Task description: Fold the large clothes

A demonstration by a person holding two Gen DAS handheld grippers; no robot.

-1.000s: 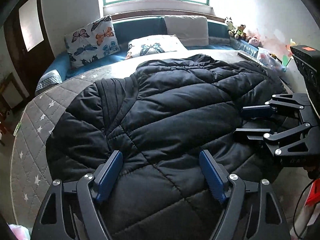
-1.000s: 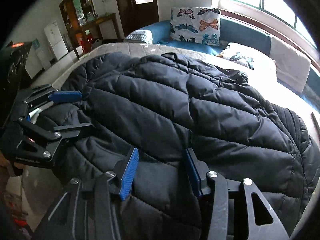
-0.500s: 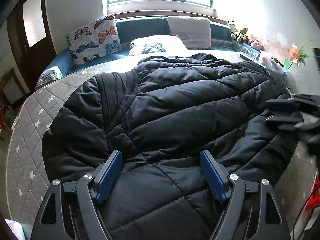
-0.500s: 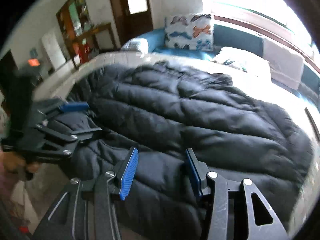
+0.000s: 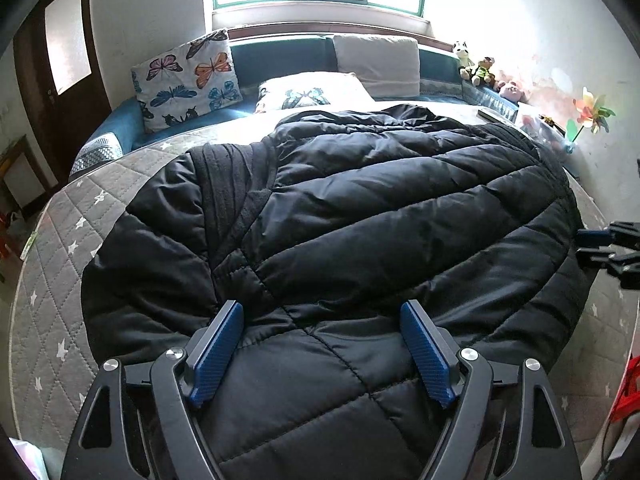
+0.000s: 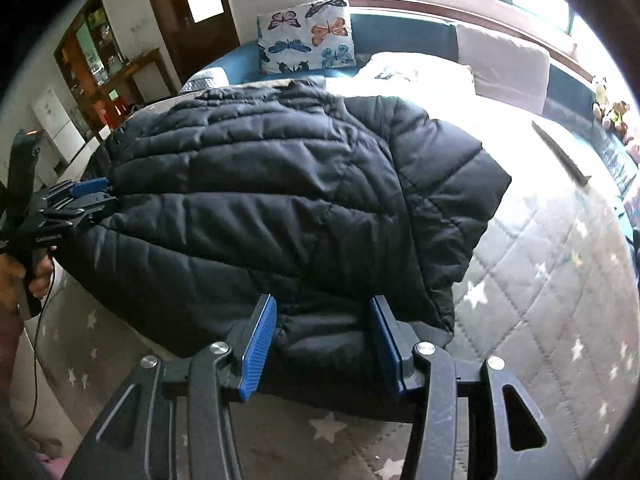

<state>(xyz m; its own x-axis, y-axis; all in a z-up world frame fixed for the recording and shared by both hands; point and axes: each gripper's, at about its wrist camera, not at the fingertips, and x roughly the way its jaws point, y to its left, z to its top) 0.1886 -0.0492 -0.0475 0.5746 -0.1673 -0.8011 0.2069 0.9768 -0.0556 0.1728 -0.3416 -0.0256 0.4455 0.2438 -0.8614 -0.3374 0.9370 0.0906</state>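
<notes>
Now the black quilted puffer jacket (image 5: 360,240) lies spread across the grey star-quilted mattress (image 5: 52,280), and since a second ago its right side has drawn in: my right view shows bare mattress to the right where coat lay before. I judge the first fold has tightened, so the bundle is narrower. My left gripper (image 5: 320,352) has its blue pads wide apart over the near hem, holding nothing. My right gripper (image 6: 322,344) straddles the near edge with jaws apart, fabric between them, not pinched. Butterfly-print cushions (image 5: 186,80) sit far behind.
</notes>
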